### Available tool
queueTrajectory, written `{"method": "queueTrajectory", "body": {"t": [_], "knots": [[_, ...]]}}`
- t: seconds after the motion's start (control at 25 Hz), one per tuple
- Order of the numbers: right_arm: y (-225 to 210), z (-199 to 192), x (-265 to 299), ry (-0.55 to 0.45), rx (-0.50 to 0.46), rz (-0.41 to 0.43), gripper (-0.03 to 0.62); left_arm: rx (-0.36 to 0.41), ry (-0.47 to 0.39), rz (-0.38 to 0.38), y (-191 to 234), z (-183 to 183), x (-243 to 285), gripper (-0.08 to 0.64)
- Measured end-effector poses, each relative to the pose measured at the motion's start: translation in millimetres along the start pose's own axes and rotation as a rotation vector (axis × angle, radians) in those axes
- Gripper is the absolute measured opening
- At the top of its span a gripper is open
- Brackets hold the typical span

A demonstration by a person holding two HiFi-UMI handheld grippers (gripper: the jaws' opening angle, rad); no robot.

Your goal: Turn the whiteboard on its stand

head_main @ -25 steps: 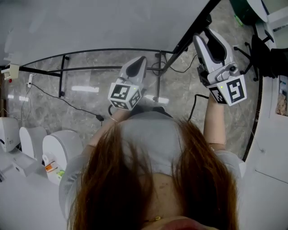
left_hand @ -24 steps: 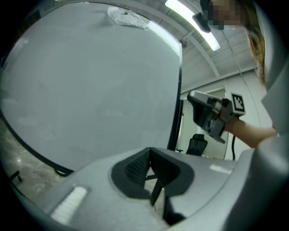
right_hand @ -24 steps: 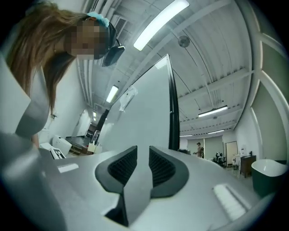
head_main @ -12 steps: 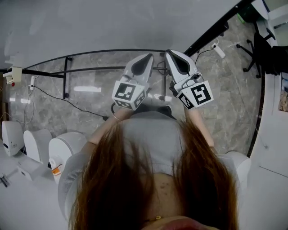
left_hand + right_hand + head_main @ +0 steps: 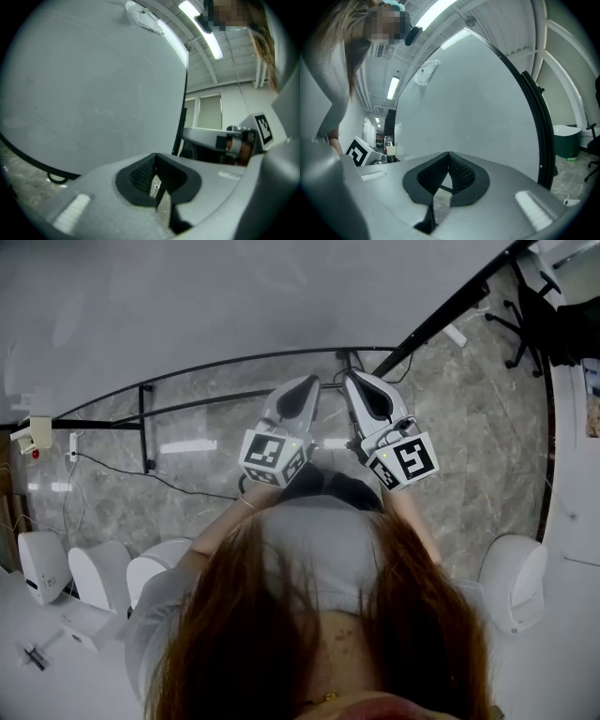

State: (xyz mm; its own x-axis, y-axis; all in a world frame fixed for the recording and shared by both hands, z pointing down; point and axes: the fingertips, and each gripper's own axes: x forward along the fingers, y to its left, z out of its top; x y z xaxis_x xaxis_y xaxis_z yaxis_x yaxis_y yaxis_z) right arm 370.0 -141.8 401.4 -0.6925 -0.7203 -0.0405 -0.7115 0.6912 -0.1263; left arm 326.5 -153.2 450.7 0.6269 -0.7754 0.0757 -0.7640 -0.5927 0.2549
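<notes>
The whiteboard (image 5: 234, 296) is a large pale panel in a black frame that fills the top of the head view. Its lower frame bar curves just past the tips of both grippers. My left gripper (image 5: 307, 381) and right gripper (image 5: 354, 379) are held side by side at that edge and point level at the board. In the left gripper view the board (image 5: 93, 84) looms close ahead, and the left gripper (image 5: 156, 154) has its pads together on nothing. The right gripper view shows the board (image 5: 478, 103) too, with the right gripper (image 5: 448, 153) shut and empty. Whether either tip touches the board is unclear.
The stand's black bars (image 5: 141, 418) rest on a marble floor, with a cable (image 5: 122, 470) trailing beside them. White rounded units (image 5: 42, 563) sit at the lower left and another (image 5: 516, 582) at the right. An office chair (image 5: 539, 306) and a power strip (image 5: 457, 334) are at the upper right.
My right gripper has come down and leftward from the board's right edge to sit beside the left gripper. The left gripper has shifted slightly. The board's edge now sits lower in the view.
</notes>
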Motion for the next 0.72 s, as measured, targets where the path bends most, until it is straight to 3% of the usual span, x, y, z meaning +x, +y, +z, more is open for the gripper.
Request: {"method": "queueTrajectory", "body": {"t": [0.32, 0.72], "knots": [[38.5, 1.6, -27.0, -0.027, -0.014, 0.006, -0.006, 0.017, -0.031, -0.018, -24.0, 5.0, -28.5, 0.002], [116.0, -3.5, -112.7, -0.015, -0.033, 0.065, -0.006, 0.018, -0.044, 0.043, -98.0, -23.3, -114.0, 0.002]]}}
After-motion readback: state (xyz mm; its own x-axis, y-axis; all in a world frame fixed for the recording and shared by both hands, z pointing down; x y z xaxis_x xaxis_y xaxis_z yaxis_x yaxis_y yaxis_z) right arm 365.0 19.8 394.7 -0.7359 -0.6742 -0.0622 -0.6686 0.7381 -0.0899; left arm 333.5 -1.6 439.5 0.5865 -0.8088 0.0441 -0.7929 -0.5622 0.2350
